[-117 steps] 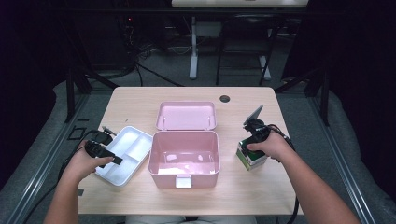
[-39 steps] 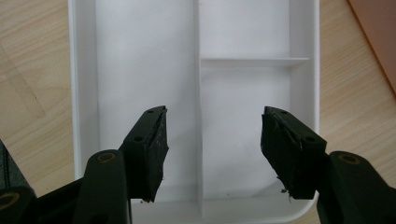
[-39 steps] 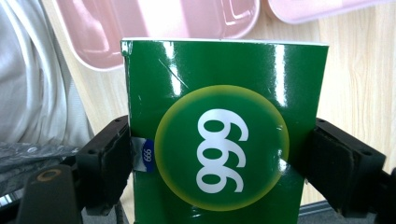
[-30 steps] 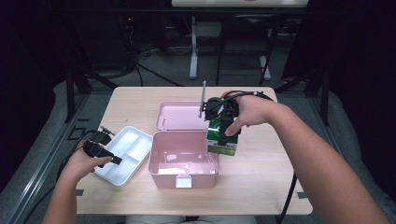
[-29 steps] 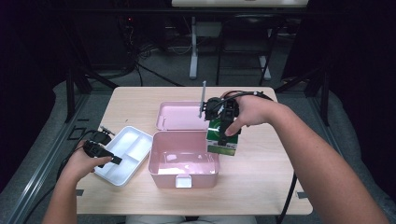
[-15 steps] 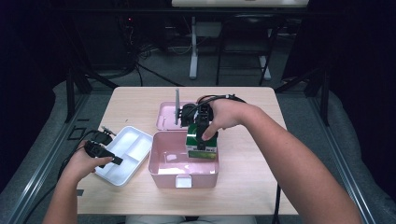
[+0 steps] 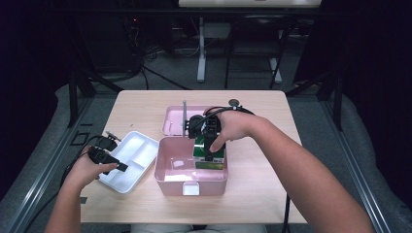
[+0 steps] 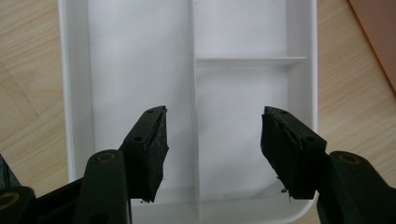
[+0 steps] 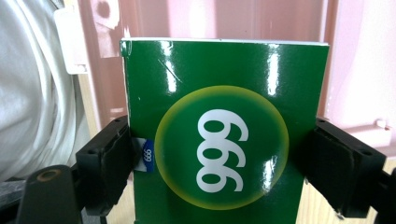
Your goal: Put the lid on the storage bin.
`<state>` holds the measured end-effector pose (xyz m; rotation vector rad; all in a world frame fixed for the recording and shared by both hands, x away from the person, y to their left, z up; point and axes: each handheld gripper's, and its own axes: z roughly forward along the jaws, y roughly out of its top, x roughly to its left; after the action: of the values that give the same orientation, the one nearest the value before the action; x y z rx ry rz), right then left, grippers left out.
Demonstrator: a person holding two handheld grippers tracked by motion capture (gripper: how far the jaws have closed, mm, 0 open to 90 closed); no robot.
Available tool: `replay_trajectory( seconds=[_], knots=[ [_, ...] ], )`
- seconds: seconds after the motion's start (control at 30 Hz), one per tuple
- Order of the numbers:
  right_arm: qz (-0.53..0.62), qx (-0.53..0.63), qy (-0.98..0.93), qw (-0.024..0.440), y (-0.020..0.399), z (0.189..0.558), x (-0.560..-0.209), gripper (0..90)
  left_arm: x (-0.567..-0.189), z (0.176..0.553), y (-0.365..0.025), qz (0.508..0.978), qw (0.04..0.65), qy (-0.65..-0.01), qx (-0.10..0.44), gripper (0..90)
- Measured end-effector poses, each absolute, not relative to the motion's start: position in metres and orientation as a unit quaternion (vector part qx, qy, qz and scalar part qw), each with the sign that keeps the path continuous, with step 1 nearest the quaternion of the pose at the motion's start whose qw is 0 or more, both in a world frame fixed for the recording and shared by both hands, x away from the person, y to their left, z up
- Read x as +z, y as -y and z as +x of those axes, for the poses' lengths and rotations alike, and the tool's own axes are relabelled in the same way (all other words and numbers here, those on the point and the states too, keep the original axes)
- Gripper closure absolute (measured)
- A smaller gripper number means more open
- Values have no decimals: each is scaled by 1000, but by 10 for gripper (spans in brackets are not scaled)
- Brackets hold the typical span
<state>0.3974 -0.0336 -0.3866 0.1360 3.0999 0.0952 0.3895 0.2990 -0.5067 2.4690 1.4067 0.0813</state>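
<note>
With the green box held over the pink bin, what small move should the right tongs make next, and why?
Probably lower it a little further, then open. The right tongs clamp the green box by its sides, and it sits at the right end of the pink bin, apparently not yet on the floor. The left tongs hang open over the white tray.

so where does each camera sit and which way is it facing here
High view: fixed above the person's side, facing forward and down on the table; both forearms and both grippers show.
Left gripper view: rides the left gripper, looking down past its open jaws into the white tray.
Right gripper view: rides the right gripper, looking at the green box clamped over the pink case.
Shared: high and right gripper views both show the green box.
</note>
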Motion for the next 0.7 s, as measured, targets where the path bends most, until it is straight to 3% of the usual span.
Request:
replay_trajectory(
  seconds=[0.7],
  knots=[
    [33,32,-999,17,40,402,-447,155,-509,390,-298,859,145,-490,25,412]
  ],
)
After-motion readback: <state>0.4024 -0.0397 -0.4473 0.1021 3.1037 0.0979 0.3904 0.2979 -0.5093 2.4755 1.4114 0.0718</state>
